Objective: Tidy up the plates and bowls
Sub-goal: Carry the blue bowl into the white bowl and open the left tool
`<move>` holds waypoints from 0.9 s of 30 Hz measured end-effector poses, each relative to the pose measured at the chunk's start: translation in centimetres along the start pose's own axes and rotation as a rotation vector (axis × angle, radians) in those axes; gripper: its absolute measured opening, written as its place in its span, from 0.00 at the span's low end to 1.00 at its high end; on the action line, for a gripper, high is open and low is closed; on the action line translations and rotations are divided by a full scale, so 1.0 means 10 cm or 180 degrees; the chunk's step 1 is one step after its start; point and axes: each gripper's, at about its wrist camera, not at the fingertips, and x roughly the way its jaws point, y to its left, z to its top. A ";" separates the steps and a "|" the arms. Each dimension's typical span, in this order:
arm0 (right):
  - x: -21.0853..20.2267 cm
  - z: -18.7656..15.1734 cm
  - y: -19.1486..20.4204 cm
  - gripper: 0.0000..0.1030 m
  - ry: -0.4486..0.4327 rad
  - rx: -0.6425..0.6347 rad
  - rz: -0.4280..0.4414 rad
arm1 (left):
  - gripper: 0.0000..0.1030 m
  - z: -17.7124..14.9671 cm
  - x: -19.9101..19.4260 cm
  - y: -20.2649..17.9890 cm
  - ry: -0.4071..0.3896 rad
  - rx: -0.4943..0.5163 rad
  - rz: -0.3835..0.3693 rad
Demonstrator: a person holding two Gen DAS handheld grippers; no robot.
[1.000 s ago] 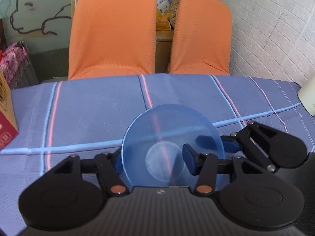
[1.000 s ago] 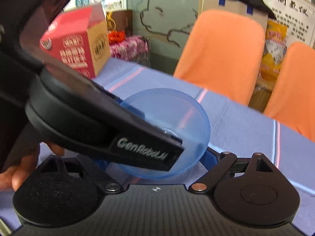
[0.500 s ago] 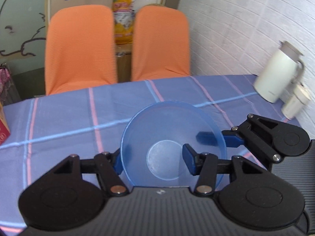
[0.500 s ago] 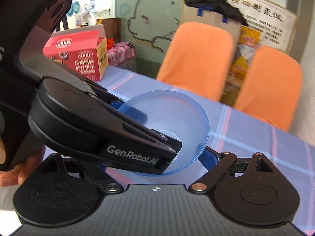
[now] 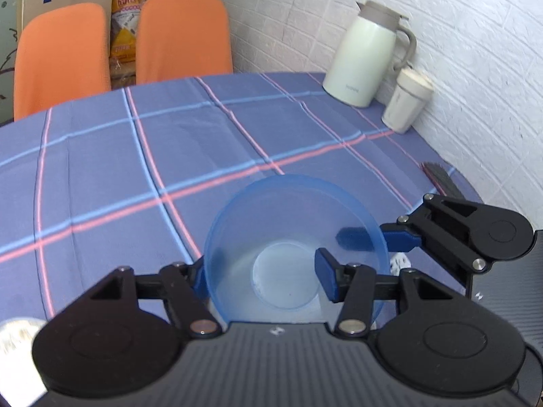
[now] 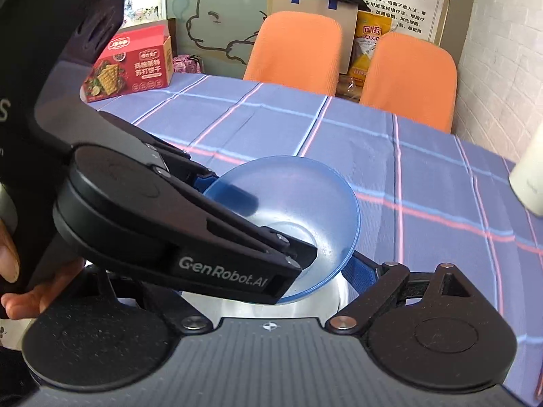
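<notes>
Our left gripper (image 5: 261,279) is shut on the blue bowl (image 5: 292,247). One blue finger sits inside the bowl and the other presses on the outside of its wall. We hold the bowl up over the near part of the table (image 5: 203,142), tipped a little toward us. Our right gripper (image 5: 359,239) comes in from the right. One of its blue fingers is inside the bowl and one is outside, so it has hold of the bowl's right wall too. In the right wrist view we see a shiny metal thing (image 6: 302,300) under the bowl, but we cannot tell what it is. Far off on the right stand a white jug (image 5: 363,54) and a small white cup (image 5: 407,101), side by side. Two orange chairs (image 5: 183,34) wait at the far edge.
</notes>
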 end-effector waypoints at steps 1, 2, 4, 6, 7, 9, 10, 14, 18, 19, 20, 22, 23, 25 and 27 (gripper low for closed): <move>-0.01 -0.07 0.00 0.77 -0.0012 0.0013 0.0021 | 0.51 -0.06 0.02 -0.03 0.0030 0.0010 0.0028; -0.01 -0.12 -0.01 0.77 -0.0016 0.0031 0.0044 | 0.52 -0.10 0.04 -0.04 0.0056 0.0017 0.0061; 0.03 -0.18 -0.04 0.77 -0.0037 0.0075 0.0074 | 0.52 -0.17 0.08 -0.05 0.0101 0.0022 0.0103; 0.03 -0.23 -0.07 0.77 -0.0112 0.0103 0.0090 | 0.56 -0.21 0.13 -0.05 0.0129 0.0029 0.0118; 0.02 -0.25 -0.08 0.77 -0.0144 0.0109 0.0086 | 0.63 -0.23 0.13 -0.06 0.0116 0.0039 0.0114; -0.01 -0.28 -0.10 0.77 -0.0154 0.0121 0.0014 | 0.69 -0.23 0.14 -0.08 0.0112 0.0076 0.0154; -0.02 -0.30 -0.12 0.77 -0.0168 0.0143 0.0017 | 0.71 -0.23 0.13 -0.09 0.0089 0.0120 0.0219; -0.13 -0.40 -0.23 0.77 -0.0200 0.0383 0.0124 | 0.87 -0.24 0.03 -0.08 0.0019 0.0162 0.0151; -0.25 -0.52 -0.22 0.77 -0.0309 0.0563 0.0070 | 0.91 -0.27 -0.14 -0.05 -0.0119 0.0114 0.0170; -0.28 -0.55 -0.23 0.77 -0.0346 0.0607 0.0061 | 0.91 -0.29 -0.18 -0.04 -0.0132 0.0111 0.0167; -0.32 -0.62 -0.21 0.77 -0.0381 0.0662 0.0054 | 0.91 -0.32 -0.23 -0.03 -0.0158 0.0099 0.0164; -0.35 -0.66 -0.21 0.77 -0.0448 0.0796 0.0023 | 0.92 -0.37 -0.32 0.00 -0.0232 0.0042 0.0188; -0.38 -0.69 -0.21 0.77 -0.0485 0.0861 -0.0006 | 0.92 -0.39 -0.37 0.01 -0.0292 -0.0002 0.0205; -0.44 -0.75 -0.20 0.77 -0.0593 0.0998 -0.0088 | 0.93 -0.44 -0.46 0.04 -0.0427 -0.0115 0.0272; -0.46 -0.78 -0.19 0.78 -0.0701 0.1137 -0.0162 | 0.93 -0.47 -0.50 0.04 -0.0519 -0.0213 0.0375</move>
